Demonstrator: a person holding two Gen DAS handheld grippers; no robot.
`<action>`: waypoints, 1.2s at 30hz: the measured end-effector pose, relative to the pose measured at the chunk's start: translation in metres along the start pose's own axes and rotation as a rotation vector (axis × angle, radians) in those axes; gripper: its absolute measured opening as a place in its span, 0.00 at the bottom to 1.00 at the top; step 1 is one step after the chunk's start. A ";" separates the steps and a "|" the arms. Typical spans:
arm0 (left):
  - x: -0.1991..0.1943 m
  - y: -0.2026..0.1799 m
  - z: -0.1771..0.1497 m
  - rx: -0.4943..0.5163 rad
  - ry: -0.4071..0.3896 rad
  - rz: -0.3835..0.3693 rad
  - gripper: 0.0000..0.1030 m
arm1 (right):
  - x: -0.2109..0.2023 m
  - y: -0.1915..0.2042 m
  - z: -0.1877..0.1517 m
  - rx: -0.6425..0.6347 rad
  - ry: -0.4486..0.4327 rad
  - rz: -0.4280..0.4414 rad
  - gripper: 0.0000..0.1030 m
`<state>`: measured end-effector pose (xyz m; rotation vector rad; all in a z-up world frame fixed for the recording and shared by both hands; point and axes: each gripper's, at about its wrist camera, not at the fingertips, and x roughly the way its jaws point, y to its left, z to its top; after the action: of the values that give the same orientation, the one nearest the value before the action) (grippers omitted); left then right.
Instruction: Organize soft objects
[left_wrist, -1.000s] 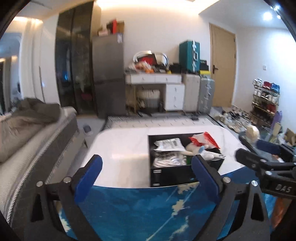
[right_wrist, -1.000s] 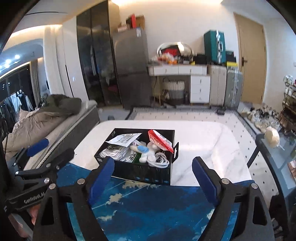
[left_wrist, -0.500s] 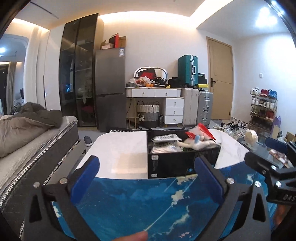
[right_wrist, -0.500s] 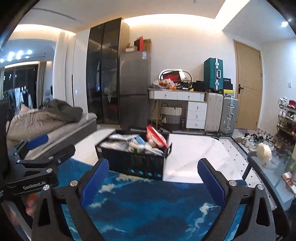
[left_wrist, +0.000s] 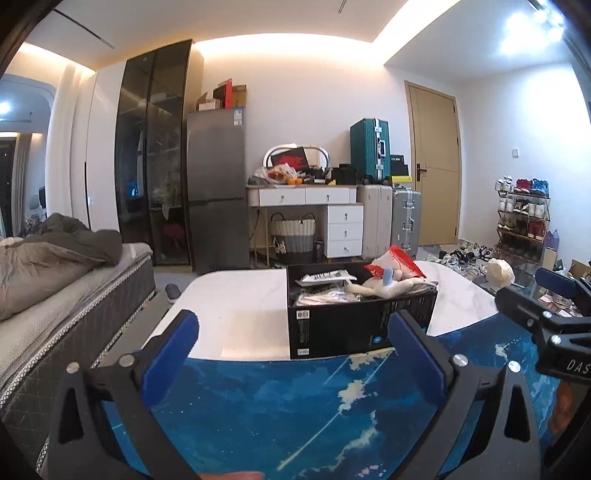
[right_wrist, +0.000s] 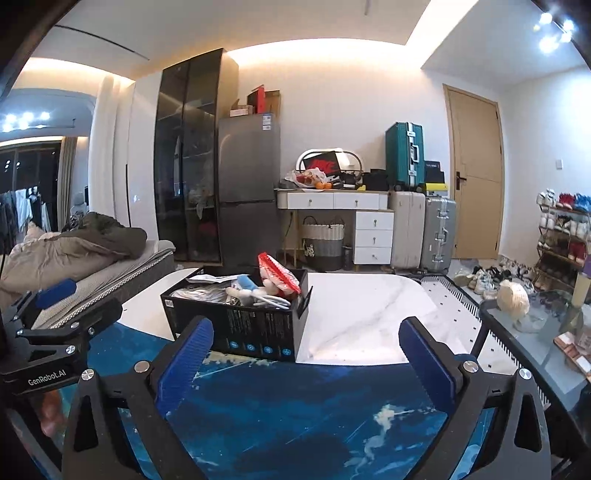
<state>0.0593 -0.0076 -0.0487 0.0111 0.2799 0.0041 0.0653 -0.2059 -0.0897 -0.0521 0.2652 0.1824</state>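
Observation:
A black box (left_wrist: 360, 323) (right_wrist: 236, 326) stands on the white marble table (left_wrist: 236, 295) (right_wrist: 365, 314), at the far edge of a blue mat (left_wrist: 295, 413) (right_wrist: 295, 417). Inside it lie a red-and-white packet (left_wrist: 400, 260) (right_wrist: 279, 275), a white plush toy with blue (left_wrist: 386, 282) (right_wrist: 247, 288) and white packets (left_wrist: 325, 277). My left gripper (left_wrist: 293, 343) hovers open over the mat, short of the box, nothing between its fingers. My right gripper (right_wrist: 306, 350) is low over the mat, jaws still opening wide and empty. Each gripper shows at the side of the other's view.
A grey bed with a rumpled quilt (left_wrist: 48, 258) runs along the left. A glass side table with a ball of yarn (right_wrist: 513, 299) stands right. Fridge (left_wrist: 216, 188), white desk (left_wrist: 306, 195), suitcases and a shoe rack (left_wrist: 522, 218) line the far walls.
Both grippers have sunk and levelled out, so the box's front wall now shows more than its contents. The right jaws have spread wider.

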 end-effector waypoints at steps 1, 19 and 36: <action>-0.002 -0.002 0.000 0.006 -0.006 0.006 1.00 | 0.000 0.002 0.000 -0.010 -0.001 0.007 0.99; -0.004 -0.007 -0.002 0.011 -0.004 0.024 1.00 | -0.002 0.005 -0.007 -0.026 0.007 0.017 0.99; -0.008 -0.006 -0.003 0.004 -0.001 0.022 1.00 | 0.002 -0.003 -0.002 -0.026 0.006 0.021 0.99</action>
<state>0.0509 -0.0136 -0.0491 0.0184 0.2788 0.0251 0.0670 -0.2082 -0.0921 -0.0753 0.2693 0.2064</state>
